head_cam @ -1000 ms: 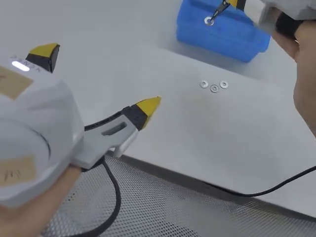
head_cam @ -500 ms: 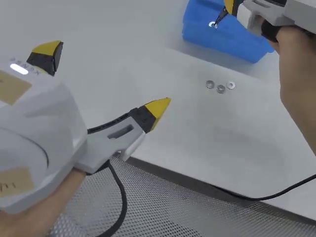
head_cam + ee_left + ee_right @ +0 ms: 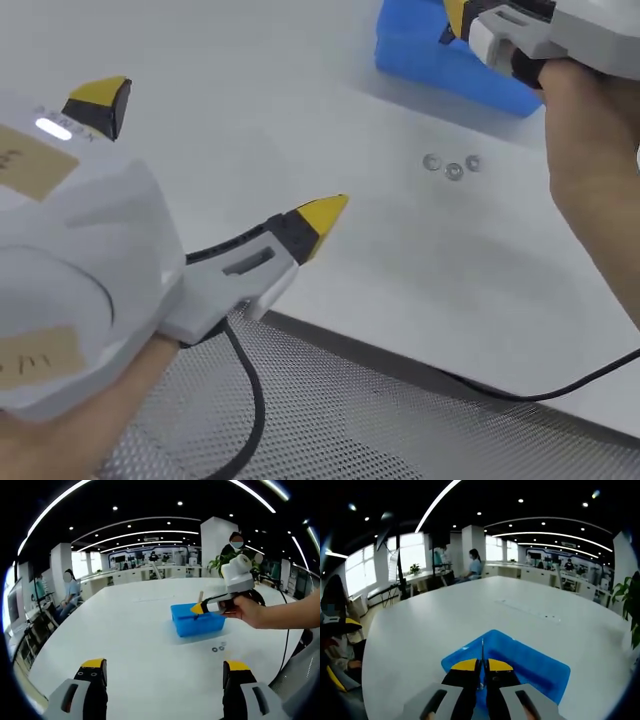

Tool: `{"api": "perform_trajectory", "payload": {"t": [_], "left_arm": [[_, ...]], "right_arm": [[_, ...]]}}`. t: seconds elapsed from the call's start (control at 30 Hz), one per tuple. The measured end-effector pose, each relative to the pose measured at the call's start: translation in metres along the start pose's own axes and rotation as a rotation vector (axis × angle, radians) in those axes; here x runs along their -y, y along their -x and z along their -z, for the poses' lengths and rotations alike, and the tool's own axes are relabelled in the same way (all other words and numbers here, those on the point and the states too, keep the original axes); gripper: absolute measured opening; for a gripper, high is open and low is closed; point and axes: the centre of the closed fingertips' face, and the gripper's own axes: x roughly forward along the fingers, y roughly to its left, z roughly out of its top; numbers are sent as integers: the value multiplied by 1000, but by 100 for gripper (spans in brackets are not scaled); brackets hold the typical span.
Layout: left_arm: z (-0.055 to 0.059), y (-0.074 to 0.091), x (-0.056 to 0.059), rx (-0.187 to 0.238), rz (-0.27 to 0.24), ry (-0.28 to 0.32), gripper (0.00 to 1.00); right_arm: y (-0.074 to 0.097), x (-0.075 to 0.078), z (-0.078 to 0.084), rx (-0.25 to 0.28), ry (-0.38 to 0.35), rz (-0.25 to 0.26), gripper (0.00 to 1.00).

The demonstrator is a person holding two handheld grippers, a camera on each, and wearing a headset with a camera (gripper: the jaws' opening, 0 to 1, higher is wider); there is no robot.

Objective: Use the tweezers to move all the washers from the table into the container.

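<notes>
Over the blue container (image 3: 535, 667), right gripper (image 3: 481, 665) level, fingers (image 3: 465, 666) clamped on what looks like tweezers (image 3: 482, 652), left gripper (image 3: 164, 665) fingers apart.

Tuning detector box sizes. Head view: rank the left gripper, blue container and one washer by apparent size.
1. The left gripper is largest, though it is nearest the camera, which inflates it.
2. The blue container is smaller, farther off, and cut by the frame's top edge.
3. The washer is tiniest; all three washers look alike.
</notes>
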Motion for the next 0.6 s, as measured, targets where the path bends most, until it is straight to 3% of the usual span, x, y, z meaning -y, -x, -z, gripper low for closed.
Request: {"api": "perform_trajectory", "payload": {"t": [0.37, 0.6], "left_arm": [[2, 1, 0, -2, -4, -2, 99], [0, 2, 0, 3, -6, -1, 99]], "right_arm": [[2, -1, 4, -8, -28, -2, 2], [28, -4, -28, 77, -26, 14, 2]]}}
